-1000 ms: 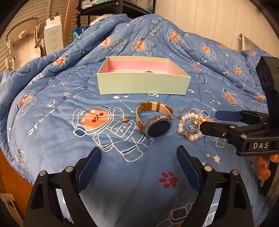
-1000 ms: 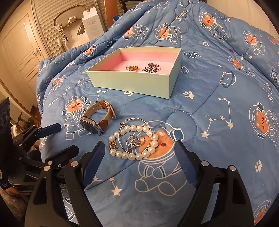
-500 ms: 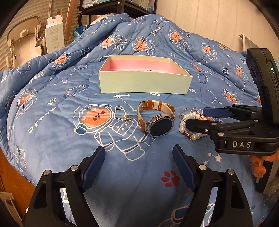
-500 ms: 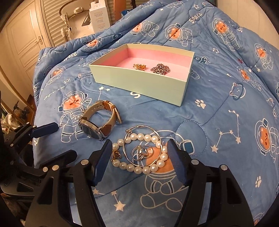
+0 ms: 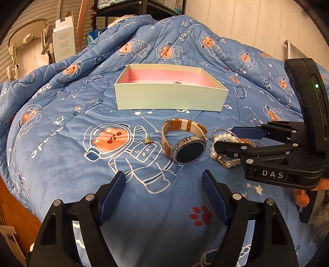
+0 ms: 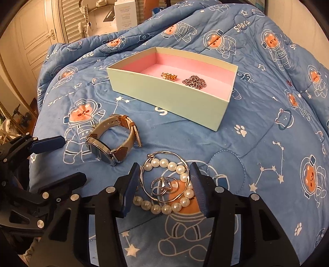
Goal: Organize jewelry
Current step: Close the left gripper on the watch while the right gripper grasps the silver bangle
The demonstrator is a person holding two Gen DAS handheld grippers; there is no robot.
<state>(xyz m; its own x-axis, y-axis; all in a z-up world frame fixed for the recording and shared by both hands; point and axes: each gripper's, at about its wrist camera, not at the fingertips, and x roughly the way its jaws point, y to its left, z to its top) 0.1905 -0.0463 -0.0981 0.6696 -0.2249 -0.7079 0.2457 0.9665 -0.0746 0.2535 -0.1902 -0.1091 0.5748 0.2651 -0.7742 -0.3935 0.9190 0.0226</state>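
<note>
Closing in, the right gripper [image 6: 163, 181] now straddles the pearl bracelet [image 6: 181, 170] at lower centre, not yet pinching; left gripper [image 5: 163, 192] stands open, empty.

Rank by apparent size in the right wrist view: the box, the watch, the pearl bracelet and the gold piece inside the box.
1. box
2. watch and pearl bracelet: alike, and the bracelet lies nearer the camera, so unranked
3. gold piece

- Ahead of my grippers, a blue astronaut-print quilt [image 5: 61, 123] covers the bed.
- Beyond it, a cream louvred door [image 6: 72, 18], dark shelving [image 5: 139, 8] and a pale wall [image 5: 246, 24].
</note>
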